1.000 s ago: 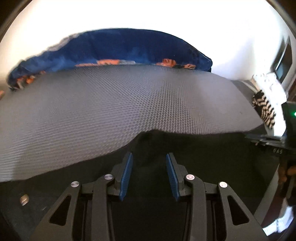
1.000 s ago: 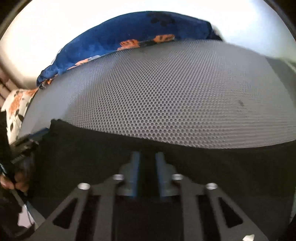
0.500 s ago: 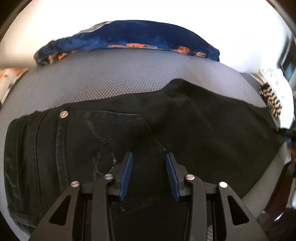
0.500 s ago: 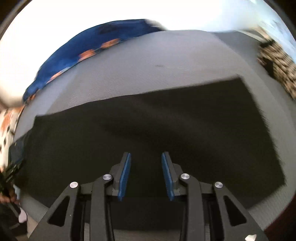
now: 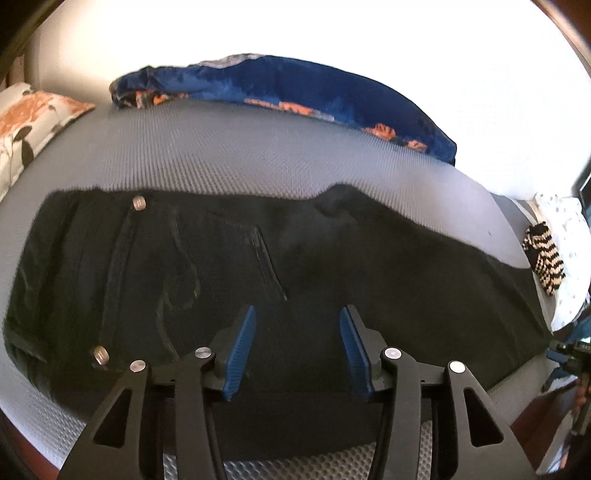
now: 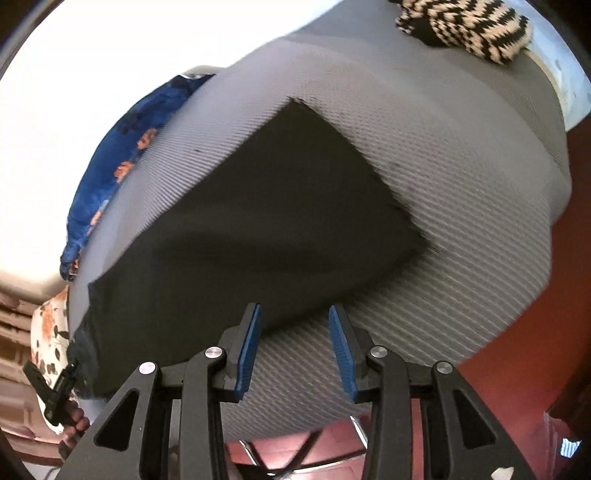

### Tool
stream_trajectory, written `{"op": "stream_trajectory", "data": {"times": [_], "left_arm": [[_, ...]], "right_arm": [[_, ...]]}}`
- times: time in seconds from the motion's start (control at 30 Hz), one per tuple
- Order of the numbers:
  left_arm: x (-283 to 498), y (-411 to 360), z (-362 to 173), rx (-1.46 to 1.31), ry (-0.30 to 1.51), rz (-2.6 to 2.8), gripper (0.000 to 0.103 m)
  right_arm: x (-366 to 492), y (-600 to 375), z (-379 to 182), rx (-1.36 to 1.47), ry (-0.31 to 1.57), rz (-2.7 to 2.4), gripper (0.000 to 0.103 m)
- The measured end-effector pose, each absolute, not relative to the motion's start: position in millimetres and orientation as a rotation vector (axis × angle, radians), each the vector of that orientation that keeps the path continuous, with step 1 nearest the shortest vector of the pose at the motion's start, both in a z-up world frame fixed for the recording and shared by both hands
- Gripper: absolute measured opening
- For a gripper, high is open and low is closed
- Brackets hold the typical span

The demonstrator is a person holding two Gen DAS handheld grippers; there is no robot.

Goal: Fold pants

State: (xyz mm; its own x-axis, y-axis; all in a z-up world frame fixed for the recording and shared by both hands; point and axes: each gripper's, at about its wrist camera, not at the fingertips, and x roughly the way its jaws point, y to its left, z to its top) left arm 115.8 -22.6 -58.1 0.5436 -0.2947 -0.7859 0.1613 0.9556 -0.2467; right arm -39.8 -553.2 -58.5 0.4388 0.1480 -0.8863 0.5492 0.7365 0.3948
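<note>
Black pants (image 5: 332,266) lie spread flat on the grey mesh mattress (image 5: 258,147), with the waistband and its metal buttons at the left and the legs running right. My left gripper (image 5: 297,310) hovers over the seat area. Its jaws are opening, and the cloth lies under them, not pinched. In the right wrist view the leg end of the pants (image 6: 277,206) lies flat, with a frayed hem toward the right. My right gripper (image 6: 294,308) stands open over the near edge of the leg, holding nothing.
A blue floral blanket (image 5: 295,85) lies along the far side of the mattress, with a floral pillow (image 5: 33,122) at the left. A black-and-cream striped knit (image 6: 465,29) sits past the leg end. Red floor (image 6: 517,332) shows beyond the mattress corner.
The pants, bunched close under both grippers a second ago, now lie spread flat. The left jaws stand wider apart. The right view has rolled and swung toward the leg end.
</note>
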Motion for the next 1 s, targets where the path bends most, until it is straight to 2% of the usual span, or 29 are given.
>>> {"op": "stream_trajectory", "data": {"times": [0.3,0.33,0.4,0.5,0.83,1.0], "left_arm": [[117,-36,-70,-0.093,1.008,-0.233,0.049],[118,-36,-71,-0.091,1.009,-0.229,0.049],[119,-37,-71,-0.087,1.007,-0.224,0.050],[119,-38,-72,-0.079,1.007,-0.229,0.051],[123,-29,-70,-0.102,1.015,-0.227,0.051],[122,-12,-69,-0.114,1.013,-0.174,0.051]], "right_arm": [[-46,-597,-79,0.925,0.931,-0.308,0.034],[-43,-599,-80,0.927,0.914,-0.313,0.032],[-39,-603,-82,0.927,0.908,-0.330,0.012],[-34,-604,-81,0.937,0.902,-0.335,0.009],[43,-524,-7,0.739,0.876,-0.147,0.008],[90,-458,3,0.651,0.914,0.003,0.008]]}}
